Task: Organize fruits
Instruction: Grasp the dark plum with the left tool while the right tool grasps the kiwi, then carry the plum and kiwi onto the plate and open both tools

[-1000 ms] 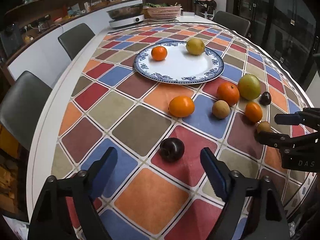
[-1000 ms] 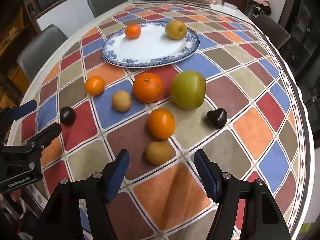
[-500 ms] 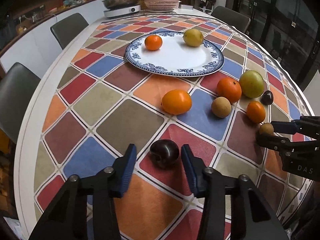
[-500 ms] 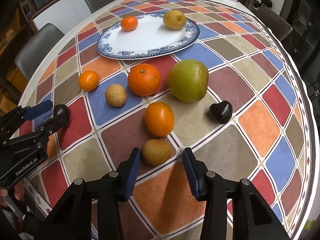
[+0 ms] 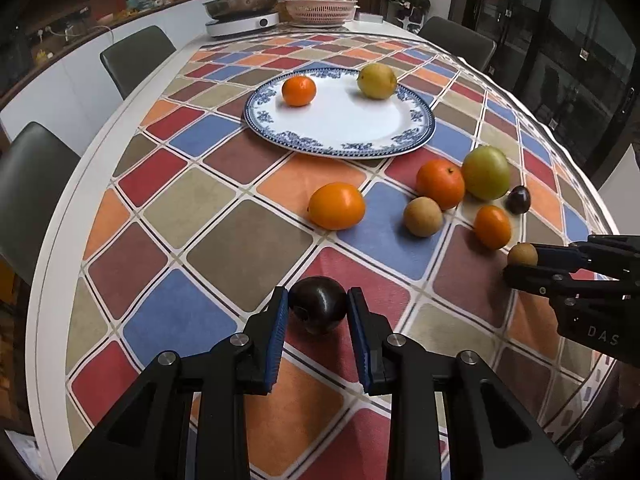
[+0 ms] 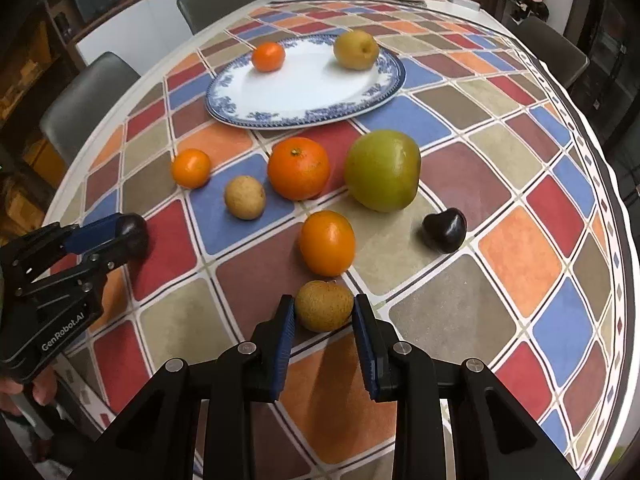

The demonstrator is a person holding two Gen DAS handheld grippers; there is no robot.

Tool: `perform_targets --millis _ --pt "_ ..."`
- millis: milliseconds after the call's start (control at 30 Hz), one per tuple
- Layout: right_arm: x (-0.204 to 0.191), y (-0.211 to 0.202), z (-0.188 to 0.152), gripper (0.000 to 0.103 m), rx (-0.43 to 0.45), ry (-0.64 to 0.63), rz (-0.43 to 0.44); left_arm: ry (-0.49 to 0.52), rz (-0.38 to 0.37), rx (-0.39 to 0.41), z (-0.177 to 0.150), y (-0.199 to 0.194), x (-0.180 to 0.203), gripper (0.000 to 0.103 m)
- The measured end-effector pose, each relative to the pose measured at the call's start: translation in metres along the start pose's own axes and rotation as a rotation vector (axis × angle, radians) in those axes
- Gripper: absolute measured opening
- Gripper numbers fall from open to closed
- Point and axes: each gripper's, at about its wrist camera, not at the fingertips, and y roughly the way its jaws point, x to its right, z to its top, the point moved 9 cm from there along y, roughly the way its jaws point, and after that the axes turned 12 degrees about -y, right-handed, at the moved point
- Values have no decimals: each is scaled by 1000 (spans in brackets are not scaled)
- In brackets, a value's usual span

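Note:
My left gripper [image 5: 318, 306] is shut on a dark plum [image 5: 319, 308] that rests on the checked tablecloth. My right gripper [image 6: 324, 310] is shut on a small brown fruit [image 6: 324, 306], also on the cloth. A blue-rimmed white plate [image 5: 340, 148] further back holds a small orange [image 5: 299, 90] and a yellow fruit [image 5: 376, 81]. Loose on the cloth between are oranges [image 6: 299, 168], a green fruit [image 6: 382, 170], a second brown fruit [image 6: 245, 197] and a second dark plum [image 6: 445, 230].
A cooker [image 5: 242, 18] and a pink basket [image 5: 320, 10] stand at the table's far end. Dark chairs [image 5: 136, 58] line the left side. The table edge [image 6: 624, 240] curves close on the right.
Both grippers moved forward and closed, the left onto the dark plum, the right onto the small brown fruit. The other fruits have not moved.

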Motion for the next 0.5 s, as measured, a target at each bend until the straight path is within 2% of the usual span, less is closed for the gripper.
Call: perform_targets --millis 500 --pt "-10 -38 13 30 132 -55 54 27 -20 96 15 -46 21 30"
